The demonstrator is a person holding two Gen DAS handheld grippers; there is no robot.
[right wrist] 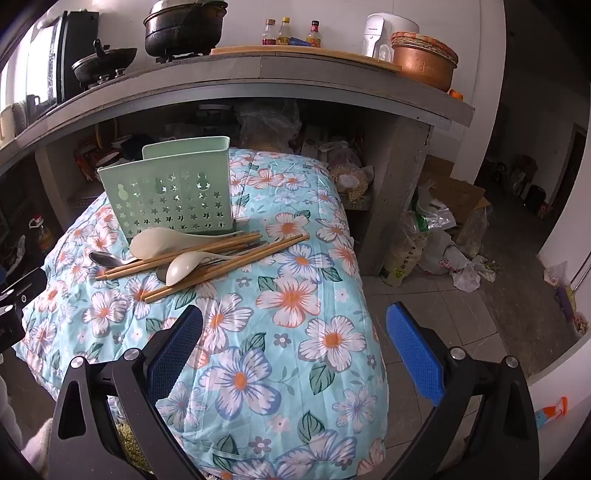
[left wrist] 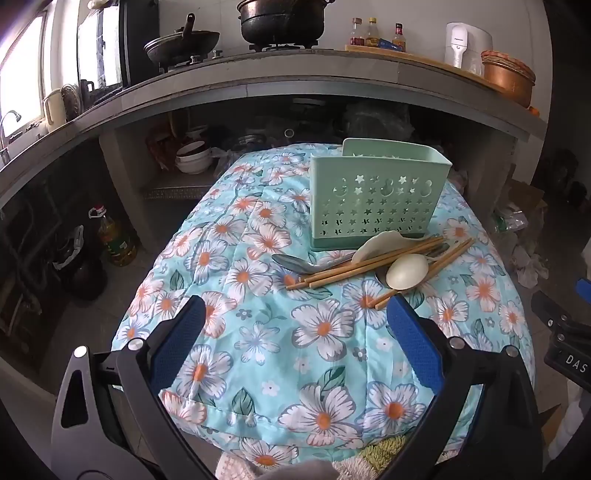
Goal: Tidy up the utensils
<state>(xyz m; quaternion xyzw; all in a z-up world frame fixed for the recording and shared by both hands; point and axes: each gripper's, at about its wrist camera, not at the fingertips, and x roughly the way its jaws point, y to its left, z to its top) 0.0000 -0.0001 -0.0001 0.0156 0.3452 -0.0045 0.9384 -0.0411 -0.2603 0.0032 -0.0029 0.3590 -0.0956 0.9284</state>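
Note:
A mint-green perforated utensil holder (left wrist: 376, 192) (right wrist: 170, 192) stands on a floral cloth-covered table (left wrist: 295, 332) (right wrist: 295, 295). In front of it lies a pile: wooden chopsticks (left wrist: 369, 264) (right wrist: 221, 258), two cream plastic spoons (left wrist: 406, 271) (right wrist: 184, 267) and a metal spoon (left wrist: 295, 263) (right wrist: 105, 259). My left gripper (left wrist: 295, 314) is open and empty, just short of the pile. My right gripper (right wrist: 295, 317) is open and empty, near the table's right edge, to the right of the pile. Part of the right gripper shows at the right edge of the left wrist view (left wrist: 565, 332).
A concrete counter (left wrist: 295, 81) behind the table carries black pots (left wrist: 280, 20), bottles and a copper bowl (right wrist: 423, 62). Bowls and bags fill the shelf below. An oil bottle (left wrist: 114, 236) stands on the floor at left; bags and a cardboard box (right wrist: 443, 221) lie at right.

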